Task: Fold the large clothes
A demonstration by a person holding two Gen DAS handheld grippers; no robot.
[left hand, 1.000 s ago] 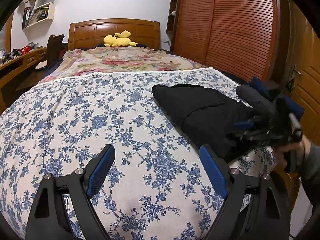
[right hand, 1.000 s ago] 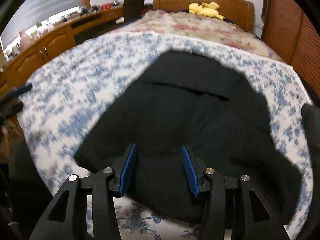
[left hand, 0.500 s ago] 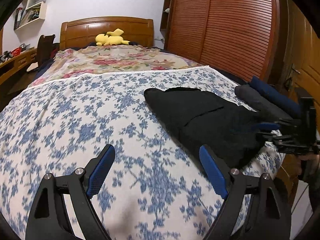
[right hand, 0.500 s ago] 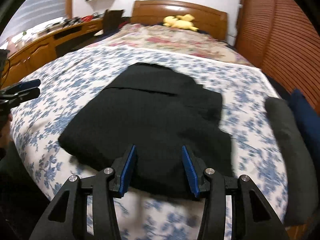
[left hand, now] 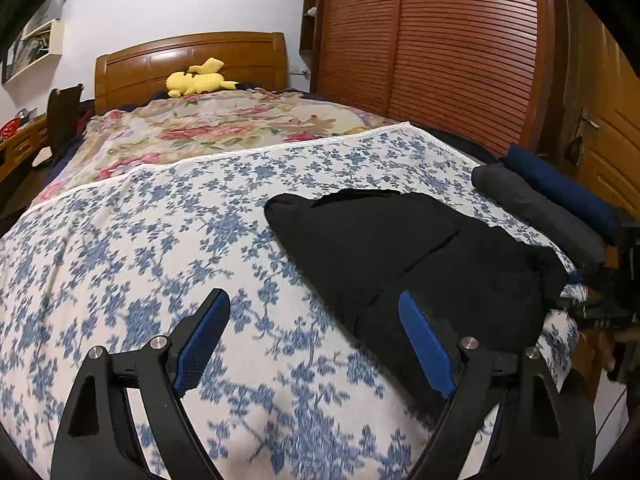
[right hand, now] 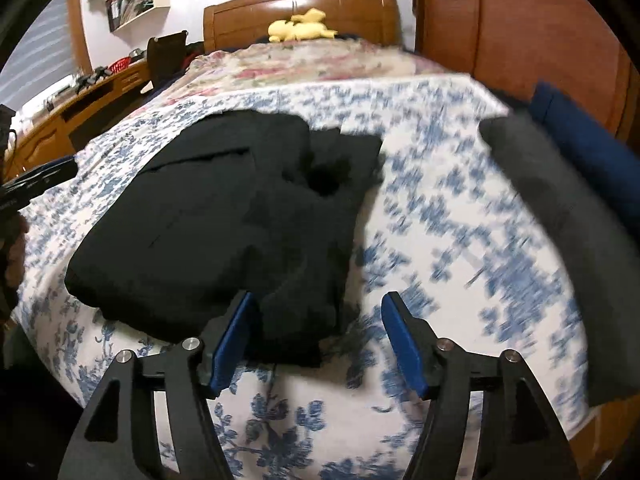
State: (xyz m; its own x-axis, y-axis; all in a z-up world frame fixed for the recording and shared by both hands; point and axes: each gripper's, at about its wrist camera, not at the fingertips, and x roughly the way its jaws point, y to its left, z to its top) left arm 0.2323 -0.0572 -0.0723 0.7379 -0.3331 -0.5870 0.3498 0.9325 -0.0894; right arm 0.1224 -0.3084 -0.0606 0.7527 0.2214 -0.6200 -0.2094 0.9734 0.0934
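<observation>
A folded black garment (right hand: 224, 220) lies on the bed (right hand: 460, 240), toward the foot, on the blue-flowered sheet. The right tongs (right hand: 316, 340) are opening, the garment's near corner between the pads but not pinched. The left tongs (left hand: 316, 344) stand wide apart over bare sheet (nothing between them), just left of the garment. Grey (left hand: 536, 212) and navy (left hand: 560, 188) rolls lie beside it.

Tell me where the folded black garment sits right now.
The folded black garment lies on the blue-floral bedspread, left of centre in the right wrist view, with the rolled grey garment to its right near the bed's edge.
</observation>
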